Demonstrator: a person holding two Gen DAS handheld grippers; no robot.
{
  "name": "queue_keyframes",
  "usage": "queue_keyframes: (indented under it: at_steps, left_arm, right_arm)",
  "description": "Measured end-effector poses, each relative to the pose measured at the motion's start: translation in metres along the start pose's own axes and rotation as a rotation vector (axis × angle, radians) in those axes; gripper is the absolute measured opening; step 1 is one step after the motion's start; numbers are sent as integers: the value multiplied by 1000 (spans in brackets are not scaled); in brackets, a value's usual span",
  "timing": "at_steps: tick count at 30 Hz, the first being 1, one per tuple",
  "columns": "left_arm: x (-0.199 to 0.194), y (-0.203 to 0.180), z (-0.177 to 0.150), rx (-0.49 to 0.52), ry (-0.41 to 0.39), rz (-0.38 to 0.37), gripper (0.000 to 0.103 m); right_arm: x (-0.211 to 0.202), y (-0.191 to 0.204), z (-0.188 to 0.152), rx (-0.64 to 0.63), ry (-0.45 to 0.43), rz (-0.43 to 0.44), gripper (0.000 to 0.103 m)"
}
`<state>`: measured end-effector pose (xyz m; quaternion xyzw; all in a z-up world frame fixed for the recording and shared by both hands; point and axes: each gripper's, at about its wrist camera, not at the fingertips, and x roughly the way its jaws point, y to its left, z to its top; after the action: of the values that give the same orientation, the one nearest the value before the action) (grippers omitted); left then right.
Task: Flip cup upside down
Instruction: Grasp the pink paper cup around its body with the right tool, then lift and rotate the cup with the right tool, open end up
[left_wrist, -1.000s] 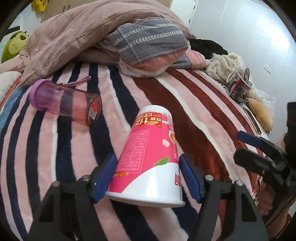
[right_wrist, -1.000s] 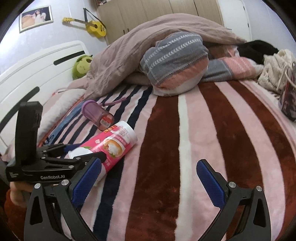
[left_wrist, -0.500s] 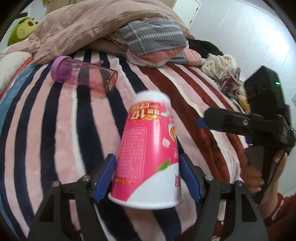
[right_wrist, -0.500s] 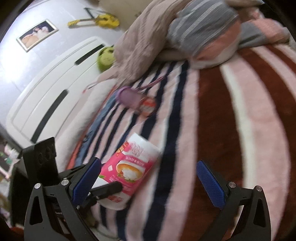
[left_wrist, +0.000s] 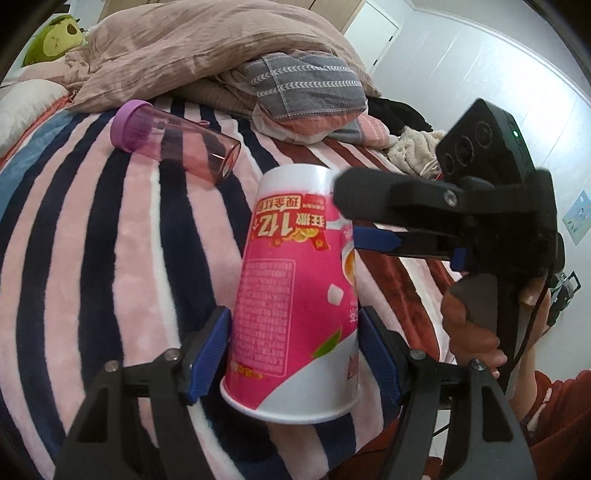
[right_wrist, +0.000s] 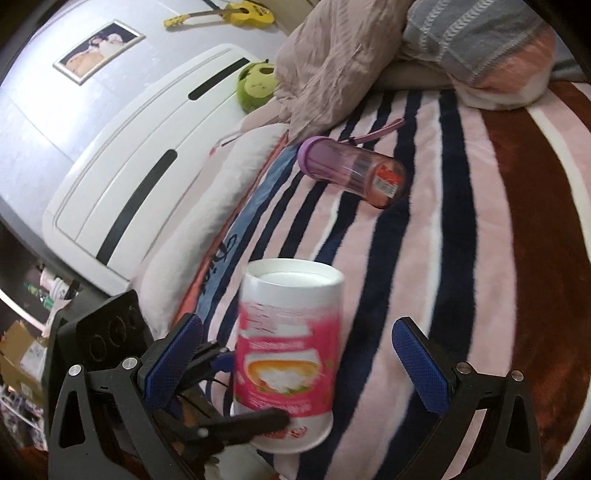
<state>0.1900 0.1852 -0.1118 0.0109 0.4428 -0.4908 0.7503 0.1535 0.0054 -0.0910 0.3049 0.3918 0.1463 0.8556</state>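
Observation:
The pink and white paper cup (left_wrist: 295, 288) stands upside down, its wide rim low and its white base up, held off the striped blanket (left_wrist: 110, 258). My left gripper (left_wrist: 295, 354) is shut on the cup near the rim. In the right wrist view the cup (right_wrist: 288, 354) sits between the fingers of my right gripper (right_wrist: 295, 365), which is open and not touching it. The right gripper also shows in the left wrist view (left_wrist: 373, 229), beside the cup's upper right.
A purple transparent bottle (left_wrist: 173, 146) lies on its side on the blanket, also in the right wrist view (right_wrist: 351, 171). A heap of quilts and pillows (left_wrist: 229, 62) fills the far end. A white headboard (right_wrist: 147, 155) stands at the left.
The left gripper lifted the cup and turned it more upright, base up. The right gripper swung in from the right until its open fingers straddle the cup.

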Motion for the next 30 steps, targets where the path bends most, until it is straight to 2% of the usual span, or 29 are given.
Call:
queue_keyframes:
  at_steps: [3,5,6,8,9,17,24,30]
  left_arm:
    - [2,3,1,-4,-3,-14,68]
    - [3,3,2,-1,-5,-21,68]
    - [4,4,2,-1,-5,-24,68]
    - [5,7,3,-6,-3,-24,68]
    - [5,8,3,-11,-5,-29,68]
    - [-1,13,6,-13,-30,-52,68]
    - [-11,15,11,-6,-80,-83,70]
    - [-12,18,7,-11,-91,-110,73]
  right_arm:
    - [9,-1,8,-5,14,-12,102]
    - [17,-4,12,0,36,-45,87]
    - [23,-7,14,10,53,-60,82]
    - [32,-11,16,31,80,-68,65]
    - [35,-12,16,40,91,-71,63]
    - [35,-9,28,65,72,-48,57]
    - [12,33,36,-104,-13,-65,56]
    - [3,63,20,-280,-72,-113,56]
